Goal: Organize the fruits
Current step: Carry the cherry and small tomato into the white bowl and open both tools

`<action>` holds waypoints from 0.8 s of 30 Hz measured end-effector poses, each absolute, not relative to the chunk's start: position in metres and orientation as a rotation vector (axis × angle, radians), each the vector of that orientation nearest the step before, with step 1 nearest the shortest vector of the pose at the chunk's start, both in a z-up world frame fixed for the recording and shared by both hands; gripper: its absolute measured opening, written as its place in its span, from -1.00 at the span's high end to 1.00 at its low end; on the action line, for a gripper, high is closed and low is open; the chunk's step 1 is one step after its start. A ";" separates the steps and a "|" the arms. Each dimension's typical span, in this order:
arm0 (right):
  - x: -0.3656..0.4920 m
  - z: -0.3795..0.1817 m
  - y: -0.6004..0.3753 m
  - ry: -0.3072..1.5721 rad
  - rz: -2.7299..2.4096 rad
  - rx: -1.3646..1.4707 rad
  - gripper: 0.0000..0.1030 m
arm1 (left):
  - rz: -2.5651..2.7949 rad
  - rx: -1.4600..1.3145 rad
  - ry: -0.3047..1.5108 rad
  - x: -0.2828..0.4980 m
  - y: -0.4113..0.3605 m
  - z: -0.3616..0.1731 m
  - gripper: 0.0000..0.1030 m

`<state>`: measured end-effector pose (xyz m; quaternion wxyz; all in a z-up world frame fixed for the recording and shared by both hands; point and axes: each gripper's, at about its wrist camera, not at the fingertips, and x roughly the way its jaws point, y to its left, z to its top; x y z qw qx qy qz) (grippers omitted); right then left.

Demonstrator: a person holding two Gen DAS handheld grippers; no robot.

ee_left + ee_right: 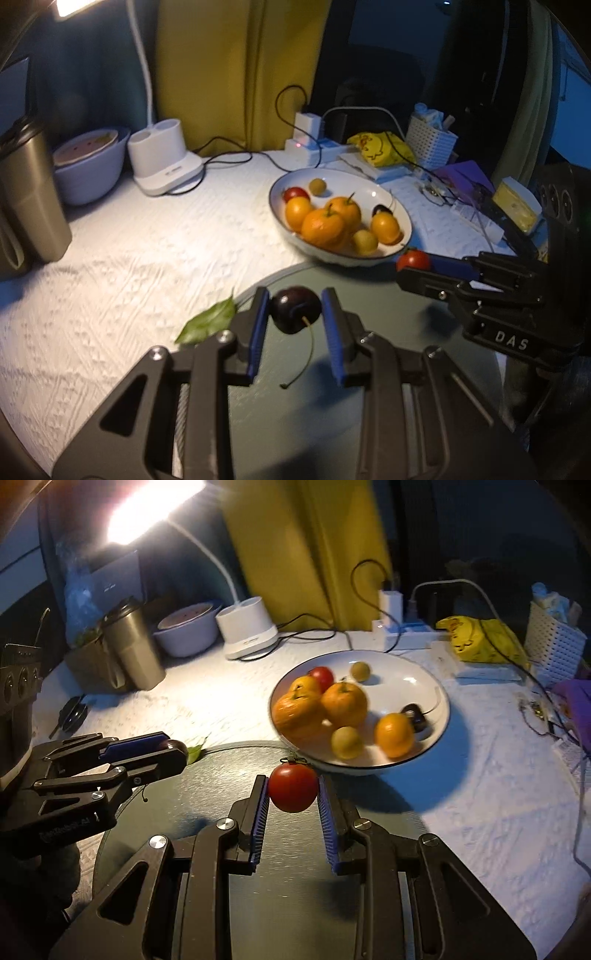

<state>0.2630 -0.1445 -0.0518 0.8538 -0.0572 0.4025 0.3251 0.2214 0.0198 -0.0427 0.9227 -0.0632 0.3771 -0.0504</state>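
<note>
My left gripper (295,308) is shut on a dark cherry (295,308) with a long stem, held above a dark round plate (388,369). My right gripper (293,788) is shut on a small red tomato (293,788) above the same dark plate (229,775). Each gripper shows in the other's view: the right one (413,264) with the tomato, the left one (173,747) with the cherry. A white bowl (402,218) (417,686) behind the plate holds several oranges, yellow-green fruits, a red tomato and a dark cherry.
A green leaf (208,321) lies by the plate's left edge. At the back stand a white lamp base (251,635), a metal tumbler (133,646), a lidded bowl (188,631), a power strip with cables (402,631), a yellow bag (480,638) and a white basket (554,642).
</note>
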 end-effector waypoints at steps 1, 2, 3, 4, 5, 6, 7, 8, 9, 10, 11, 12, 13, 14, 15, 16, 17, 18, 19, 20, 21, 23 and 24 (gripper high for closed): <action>0.264 -0.051 -0.147 0.843 0.681 -0.118 0.44 | -0.105 -0.127 0.773 0.223 0.018 -0.042 0.42; 0.266 -0.049 -0.151 0.839 0.677 -0.114 0.44 | -0.107 -0.124 0.771 0.225 0.016 -0.040 0.41; 0.268 -0.049 -0.153 0.835 0.674 -0.112 0.44 | -0.109 -0.119 0.769 0.227 0.013 -0.039 0.41; 0.270 -0.047 -0.156 0.832 0.670 -0.109 0.44 | -0.112 -0.117 0.767 0.230 0.012 -0.037 0.41; 0.272 -0.046 -0.159 0.828 0.666 -0.106 0.44 | -0.116 -0.113 0.765 0.233 0.009 -0.035 0.41; 0.274 -0.045 -0.162 0.824 0.662 -0.102 0.44 | -0.118 -0.110 0.763 0.235 0.007 -0.034 0.41; 0.277 -0.044 -0.165 0.820 0.658 -0.099 0.44 | -0.120 -0.108 0.761 0.237 0.006 -0.033 0.41; 0.279 -0.043 -0.167 0.817 0.654 -0.096 0.44 | -0.124 -0.107 0.757 0.241 0.004 -0.032 0.41; 0.281 -0.042 -0.170 0.813 0.650 -0.095 0.44 | -0.128 -0.107 0.754 0.243 0.003 -0.031 0.41; 0.284 -0.041 -0.172 0.809 0.646 -0.094 0.44 | -0.131 -0.106 0.750 0.246 0.002 -0.029 0.41; 0.286 -0.040 -0.174 0.805 0.643 -0.094 0.44 | -0.133 -0.104 0.747 0.249 0.000 -0.028 0.41; 0.288 -0.038 -0.177 0.801 0.640 -0.093 0.44 | -0.136 -0.103 0.745 0.252 -0.001 -0.027 0.41; 0.291 -0.037 -0.179 0.798 0.637 -0.093 0.44 | -0.137 -0.101 0.744 0.255 -0.003 -0.026 0.41; 0.294 -0.036 -0.180 0.794 0.633 -0.093 0.44 | -0.138 -0.100 0.744 0.258 -0.004 -0.025 0.41; 0.296 -0.035 -0.182 0.791 0.631 -0.093 0.44 | -0.139 -0.097 0.743 0.261 -0.005 -0.025 0.41; 0.299 -0.034 -0.183 0.787 0.628 -0.092 0.44 | -0.141 -0.094 0.743 0.264 -0.007 -0.025 0.41; 0.302 -0.034 -0.184 0.784 0.626 -0.090 0.44 | -0.143 -0.091 0.743 0.268 -0.008 -0.024 0.41; 0.305 -0.034 -0.186 0.781 0.623 -0.085 0.44 | -0.145 -0.088 0.742 0.270 -0.008 -0.024 0.41; 0.307 -0.034 -0.186 0.779 0.620 -0.082 0.44 | -0.146 -0.086 0.742 0.273 -0.009 -0.024 0.41; 0.310 -0.034 -0.187 0.778 0.618 -0.077 0.44 | -0.147 -0.082 0.742 0.276 -0.009 -0.023 0.41; 0.312 -0.034 -0.187 0.776 0.616 -0.073 0.44 | -0.148 -0.079 0.742 0.280 -0.009 -0.023 0.41; 0.317 -0.034 -0.187 0.773 0.615 -0.065 0.44 | -0.148 -0.075 0.741 0.286 -0.009 -0.022 0.41; 0.320 -0.034 -0.187 0.772 0.613 -0.063 0.44 | -0.148 -0.074 0.741 0.289 -0.009 -0.022 0.41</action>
